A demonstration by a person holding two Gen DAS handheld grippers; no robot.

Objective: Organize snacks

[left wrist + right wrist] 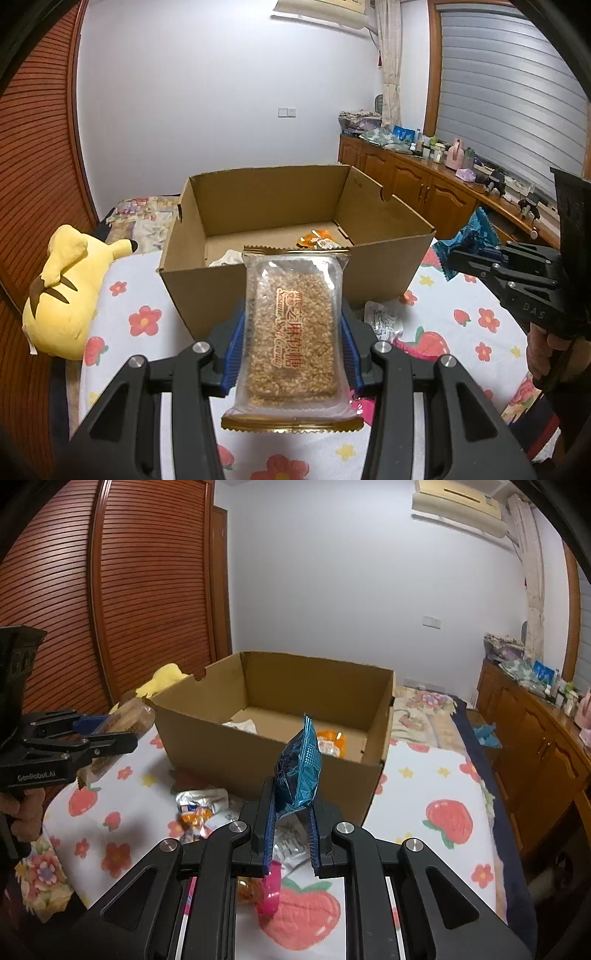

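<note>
Nearest, left gripper [293, 354]: its blue-padded jaws pinch a clear sesame candy packet [291, 332] by its long edges, label facing up, the gold-trimmed end pointing at the box.
Left gripper seen from the right wrist: it shows at the left edge, a hand [22, 812] on its handle, the same packet clamped between its fingers and raised above the bedspread.
Right gripper [291, 830]: jaws pressed together on the lower edge of a blue foil snack bag [299, 771], which stands upright above the fingers, level with the box's near wall.
Right gripper seen from the left wrist: it comes in from the right edge, the blue bag sticking out of its tip beside the box's right corner.
Under the right gripper: a pink wrapper [269, 893] and an orange packet lie on the cover, partly hidden by the fingers.
Loose snacks: a silver pouch [201, 801] and a clear printed wrapper [384, 321] lie on the bedspread just in front of the box.
Bedspread [461, 314]: white with strawberries and red flowers; the box rests on it.
Cardboard box [295, 206]: open at the top, holding an orange snack packet [319, 240] near its right side and a white wrapper [229, 258] near its left.
Yellow plush toy [62, 291]: lies on the bed left of the box.
Far side: a wooden cabinet [417, 181] crowded with bottles along the right wall, a slatted wooden door [147, 590] on the left.
</note>
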